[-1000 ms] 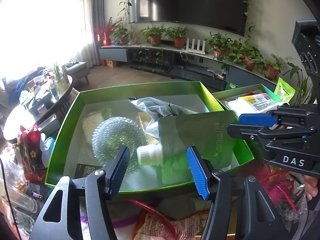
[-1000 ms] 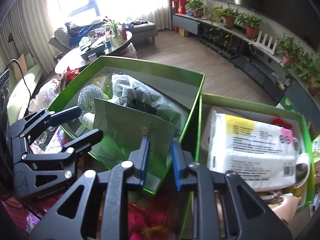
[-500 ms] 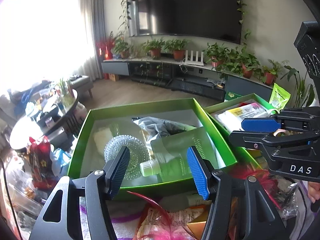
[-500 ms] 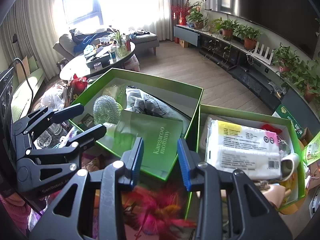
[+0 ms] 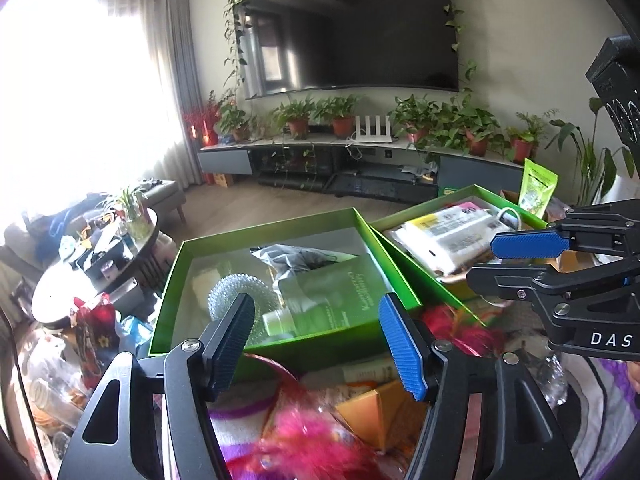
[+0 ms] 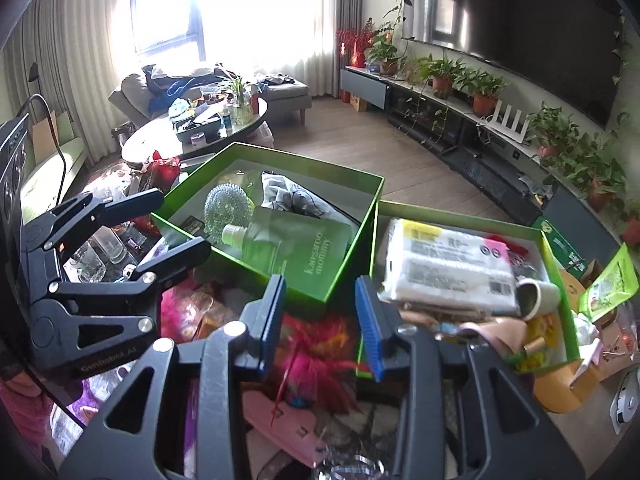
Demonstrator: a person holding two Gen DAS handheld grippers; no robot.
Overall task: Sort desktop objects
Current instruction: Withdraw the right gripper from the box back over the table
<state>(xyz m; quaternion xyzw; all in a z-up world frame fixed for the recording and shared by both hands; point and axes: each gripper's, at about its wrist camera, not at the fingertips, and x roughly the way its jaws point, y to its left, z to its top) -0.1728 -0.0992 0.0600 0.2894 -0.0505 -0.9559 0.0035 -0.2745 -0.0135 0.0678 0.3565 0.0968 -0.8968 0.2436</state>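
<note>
The green pouch lies in the left green box, beside a knobbly glass ball and a grey bag. My left gripper hovers before that box, its jaws opening with nothing between them. My right gripper hangs over pink feathers, its jaws also opening and empty. The right green box holds a white tissue pack.
Clutter lies below the grippers: an orange carton, a pink flat item, drinking glasses. A green snack bag and a mouse are at the right. A round coffee table stands beyond.
Both grippers have drawn back and upward from the left green box, and their jaws have widened. The green pouch stays lying in the box.
</note>
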